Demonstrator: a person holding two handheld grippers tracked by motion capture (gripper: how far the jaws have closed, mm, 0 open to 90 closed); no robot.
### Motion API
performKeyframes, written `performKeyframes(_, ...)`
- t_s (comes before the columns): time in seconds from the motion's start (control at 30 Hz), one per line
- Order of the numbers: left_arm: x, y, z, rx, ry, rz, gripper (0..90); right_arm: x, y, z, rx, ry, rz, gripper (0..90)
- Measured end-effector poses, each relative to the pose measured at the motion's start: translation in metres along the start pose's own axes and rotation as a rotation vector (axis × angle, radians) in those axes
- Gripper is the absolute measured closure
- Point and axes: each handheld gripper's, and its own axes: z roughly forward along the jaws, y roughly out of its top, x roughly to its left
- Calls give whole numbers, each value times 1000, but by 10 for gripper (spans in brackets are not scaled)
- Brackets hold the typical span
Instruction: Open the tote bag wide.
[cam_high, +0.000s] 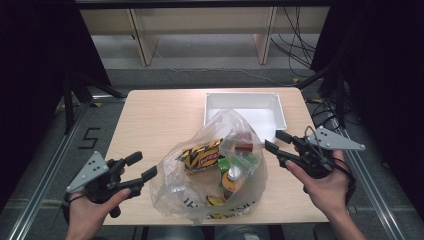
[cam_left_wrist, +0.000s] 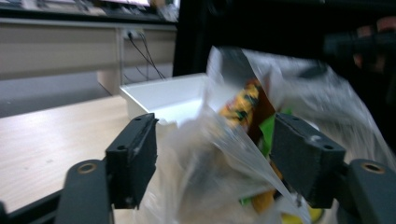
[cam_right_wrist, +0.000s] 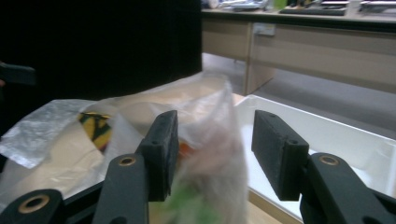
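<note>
Both grippers — left (cam_high: 142, 166), right (cam_high: 276, 140) — flank the bag (cam_high: 210, 172), jaws apart, gripping nothing. Snacks (cam_high: 202, 156) remain bagged; tray (cam_high: 280, 107) empty — unpacking seems not yet begun.

A light wood-grain table (cam_high: 150, 120) w/ a dark frame is seen from above. A white tray (cam_high: 280, 107) is set at its far right corner. A clear plastic bag (cam_high: 170, 192) of packaged goods is laid approx. mid-table toward the near edge, just beside the tray. Left half is left bare.
</note>
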Motion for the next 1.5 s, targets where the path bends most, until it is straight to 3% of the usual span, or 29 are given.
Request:
performKeyframes(0.03, -2, -1, 4, 17, -14, 7, 285, 4, 2, 3, 19, 23, 21, 511)
performKeyframes(0.07, -5, -2, 6, 41, -6, 20, 270, 4, 4, 10, 21, 14, -25, 510)
performKeyframes(0.1, -6, -3, 9, 50, -8, 30, 270, 4, 4, 10, 21, 14, -25, 510)
performKeyframes(0.13, -7, -3, 12, 60, -8, 35, 265, 6, 3, 17, 53, 46, -6, 516)
performKeyframes(0.2, -7, -3, 16, 70, -8, 38, 268, 7, 3, 17, 79, 28, 13, 523)
performKeyframes(0.27, -6, -4, 20, 103, 9, 63, 294, 7, 2, 21, 98, 31, -12, 551)
performKeyframes(0.33, -5, -6, 24, 144, 25, 87, 363, 9, 1, 24, 125, 33, -43, 643)
performKeyframes(0.4, -2, -8, 28, 161, 24, 97, 453, 7, -1, 25, 144, -5, -128, 748)
performKeyframes(0.43, 0, -9, 30, 178, 26, 100, 520, 7, -4, 25, 188, 10, -136, 828)
performKeyframes(0.6, 8, -16, 39, 225, 25, 110, 631, 5, -10, 26, 232, -32, -154, 900)
performKeyframes(0.63, 9, -17, 42, 229, 22, 107, 668, 2, -12, 27, 258, -67, -198, 900)
performKeyframes(0.67, 10, -19, 44, 237, 17, 109, 682, 2, -14, 28, 275, -74, -205, 900)
performKeyframes(0.73, 12, -21, 48, 257, 19, 99, 695, 1, -16, 28, 286, -74, -207, 900)
performKeyframes(0.9, 18, -26, 59, 254, 32, 89, 739, -3, -26, 32, 324, -89, -200, 900)
performKeyframes(0.93, 19, -27, 61, 249, 44, 78, 740, -4, -28, 33, 336, -82, -179, 900)
performKeyframes(1.03, 22, -30, 66, 242, 53, 65, 742, -11, -35, 34, 362, -108, -174, 900)
performKeyframes(1.17, 28, -38, 75, 237, 58, 35, 744, -18, -46, 37, 405, -98, -170, 900)
performKeyframes(1.3, 33, -48, 84, 253, 60, 23, 746, -21, -61, 43, 465, -80, -120, 900)
performKeyframes(1.5, 43, -58, 95, 277, 75, -7, 745, -29, -83, 55, 524, -61, -82, 900)
